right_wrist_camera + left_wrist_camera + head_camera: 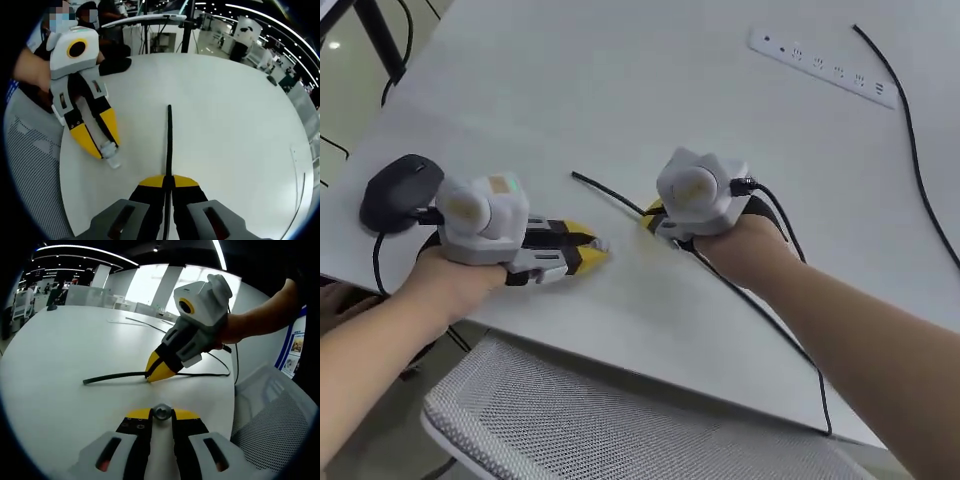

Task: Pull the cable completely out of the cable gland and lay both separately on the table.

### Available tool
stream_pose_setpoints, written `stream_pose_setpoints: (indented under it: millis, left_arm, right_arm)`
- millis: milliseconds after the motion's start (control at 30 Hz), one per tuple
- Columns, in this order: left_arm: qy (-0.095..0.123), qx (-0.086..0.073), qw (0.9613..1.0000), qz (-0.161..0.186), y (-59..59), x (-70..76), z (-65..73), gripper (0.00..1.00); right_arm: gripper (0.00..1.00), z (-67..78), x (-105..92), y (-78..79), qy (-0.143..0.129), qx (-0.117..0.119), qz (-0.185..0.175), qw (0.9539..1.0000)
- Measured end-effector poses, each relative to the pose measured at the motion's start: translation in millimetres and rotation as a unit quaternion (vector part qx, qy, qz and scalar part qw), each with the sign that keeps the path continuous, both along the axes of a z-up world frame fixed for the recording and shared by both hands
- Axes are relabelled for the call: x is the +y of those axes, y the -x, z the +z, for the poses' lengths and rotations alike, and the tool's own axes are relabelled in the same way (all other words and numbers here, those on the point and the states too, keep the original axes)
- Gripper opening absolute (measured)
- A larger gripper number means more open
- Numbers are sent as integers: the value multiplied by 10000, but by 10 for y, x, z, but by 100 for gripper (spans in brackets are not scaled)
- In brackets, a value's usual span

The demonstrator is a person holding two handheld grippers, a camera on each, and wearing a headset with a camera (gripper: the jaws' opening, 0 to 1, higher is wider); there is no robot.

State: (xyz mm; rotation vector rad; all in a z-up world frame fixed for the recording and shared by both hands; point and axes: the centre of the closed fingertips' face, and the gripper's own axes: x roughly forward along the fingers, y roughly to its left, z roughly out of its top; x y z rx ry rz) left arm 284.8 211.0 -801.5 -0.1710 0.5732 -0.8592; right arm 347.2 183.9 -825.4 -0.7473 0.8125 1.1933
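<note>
My left gripper (592, 250) lies low over the white table (620, 90), shut on a small pale cable gland (602, 245). In the left gripper view the gland (161, 411) sits as a grey round piece between the yellow tips. My right gripper (650, 215) is shut on a thin black cable (605, 192), whose free end lies on the table to the left. In the right gripper view the cable (169, 135) runs straight ahead from the closed jaws. The gland (111, 154) is apart from the cable, with a gap of bare table between them.
A white power strip (823, 65) lies at the far right of the table, with a black lead (910, 140) curving past it. A dark rounded object (400, 185) sits at the left edge. A grey mesh chair (570, 420) stands below the near edge.
</note>
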Motion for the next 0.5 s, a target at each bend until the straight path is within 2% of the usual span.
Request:
stream_pose_setpoints:
  millis: [200,333,500]
  left_arm:
    - [-234,-51,9996,-138,53,2,-45,16]
    - [-284,-15,9994,-185,83,-5,-67,16]
    - [-350,-106,9991,-203,82,-7,-63,16]
  right_arm:
    - [0,3,2,3,-2,-11,-52,10000]
    - [0,3,4,3,9,-24,-76,10000]
    - [0,4,13,-4,16,-55,-114,9999]
